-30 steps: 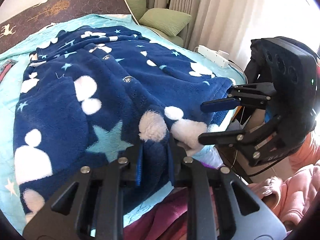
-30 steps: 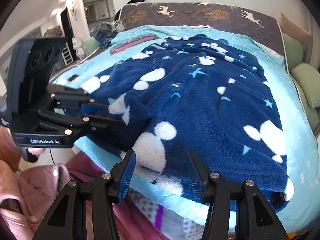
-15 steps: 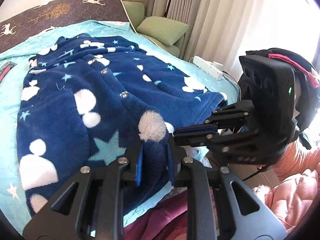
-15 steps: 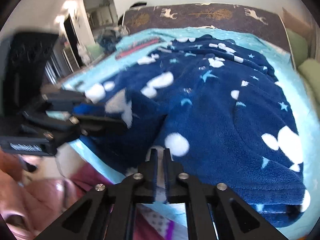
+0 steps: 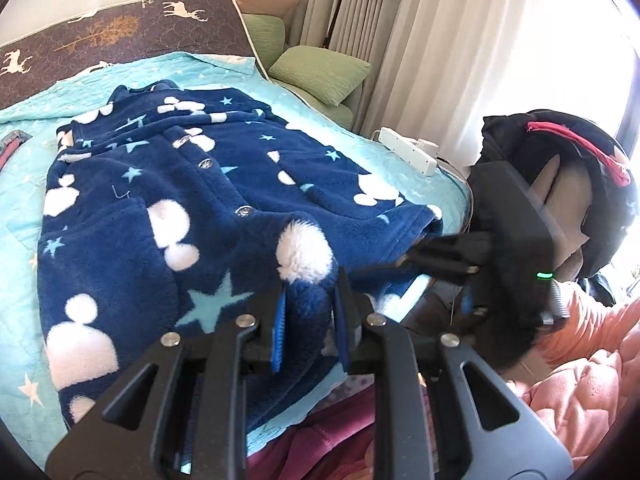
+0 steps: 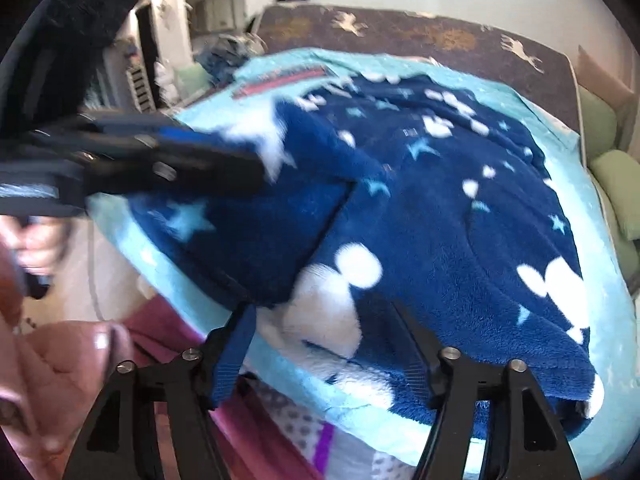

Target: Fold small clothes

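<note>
- The left gripper is pinched narrow on a bunched bit of the fleece jacket's hem at the lower centre of the left wrist frame.
- The right gripper stands wide, its fingers straddling the near hem at the bottom of the right wrist frame, holding nothing.
- The jacket lies spread on the bed, filling the middle of both frames.
- Its long axis runs from the hem at the bottom of the frame up to the collar near the headboard at the upper left; the button row follows that line.
- To do this step well, I'd judge the right gripper should take the hem level with the left one, then both should carry it toward the collar evenly.
- Thick fleece can slip, so a deep bite seems wise.
</note>
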